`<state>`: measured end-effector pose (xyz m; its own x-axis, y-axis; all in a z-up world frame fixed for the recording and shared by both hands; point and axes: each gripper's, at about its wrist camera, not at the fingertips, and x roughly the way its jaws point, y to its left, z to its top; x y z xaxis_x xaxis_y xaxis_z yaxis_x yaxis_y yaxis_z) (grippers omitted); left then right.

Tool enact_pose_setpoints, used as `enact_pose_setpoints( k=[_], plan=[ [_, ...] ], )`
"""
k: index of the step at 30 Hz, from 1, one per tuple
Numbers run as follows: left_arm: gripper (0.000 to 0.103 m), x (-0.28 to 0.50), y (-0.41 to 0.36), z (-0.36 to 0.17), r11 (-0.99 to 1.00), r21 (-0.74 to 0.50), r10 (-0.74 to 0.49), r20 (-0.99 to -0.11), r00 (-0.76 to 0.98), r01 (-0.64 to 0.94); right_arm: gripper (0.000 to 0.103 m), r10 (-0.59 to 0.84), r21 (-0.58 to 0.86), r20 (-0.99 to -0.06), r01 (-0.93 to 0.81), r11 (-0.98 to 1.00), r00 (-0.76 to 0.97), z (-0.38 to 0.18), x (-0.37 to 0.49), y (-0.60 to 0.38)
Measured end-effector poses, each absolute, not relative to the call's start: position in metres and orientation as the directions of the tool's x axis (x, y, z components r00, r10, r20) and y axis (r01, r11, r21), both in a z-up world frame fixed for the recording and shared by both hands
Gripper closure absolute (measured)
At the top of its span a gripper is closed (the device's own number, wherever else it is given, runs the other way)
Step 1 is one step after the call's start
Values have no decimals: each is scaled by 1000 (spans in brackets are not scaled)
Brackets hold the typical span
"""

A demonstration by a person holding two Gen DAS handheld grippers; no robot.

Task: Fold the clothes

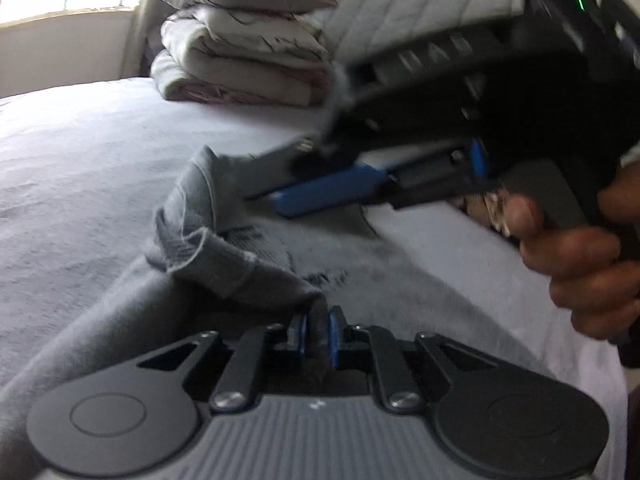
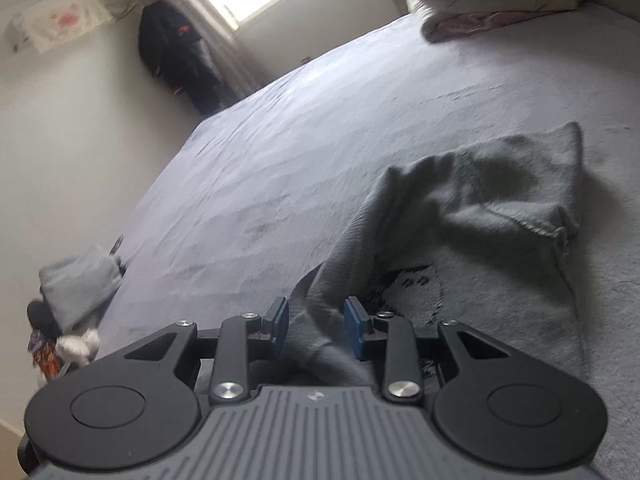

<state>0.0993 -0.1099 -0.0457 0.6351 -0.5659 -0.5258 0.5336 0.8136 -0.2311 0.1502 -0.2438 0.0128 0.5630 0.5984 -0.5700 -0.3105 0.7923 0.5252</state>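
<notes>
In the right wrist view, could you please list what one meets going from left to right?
Small folded grey cloth at the bed's edge → right gripper → grey garment on the bed.

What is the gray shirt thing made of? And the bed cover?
The gray garment looks like soft knit cotton or fleece: matte, fuzzy, with a stitched hem, and it droops in folds. The bed cover seems a plush, slightly fuzzy fabric, pale and matte, with shallow wrinkles.
</notes>
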Motion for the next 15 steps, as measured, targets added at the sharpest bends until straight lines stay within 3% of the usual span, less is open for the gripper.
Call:
enact_pose_setpoints(
  k=[7,10,12,13,15],
  plan=[
    [86,94,-104,-46,802,-256,-585,-515,626,539,69,638,472,-606,-430,769,475,6,149,-214],
    [86,93,-102,-45,801,-258,-587,-516,624,540,70,581,373,-652,-460,806,488,2,145,-201],
    [80,91,-99,-43,804,-257,-583,-519,625,537,94,512,287,-680,-452,844,525,-1,144,-196],
    [79,89,-98,-41,804,-256,-582,-520,624,537,99,498,281,-680,-436,855,538,-1,145,-198],
    [72,85,-95,-37,806,-247,-578,-525,624,539,99,513,341,-643,-387,857,569,6,147,-212]
  ],
)
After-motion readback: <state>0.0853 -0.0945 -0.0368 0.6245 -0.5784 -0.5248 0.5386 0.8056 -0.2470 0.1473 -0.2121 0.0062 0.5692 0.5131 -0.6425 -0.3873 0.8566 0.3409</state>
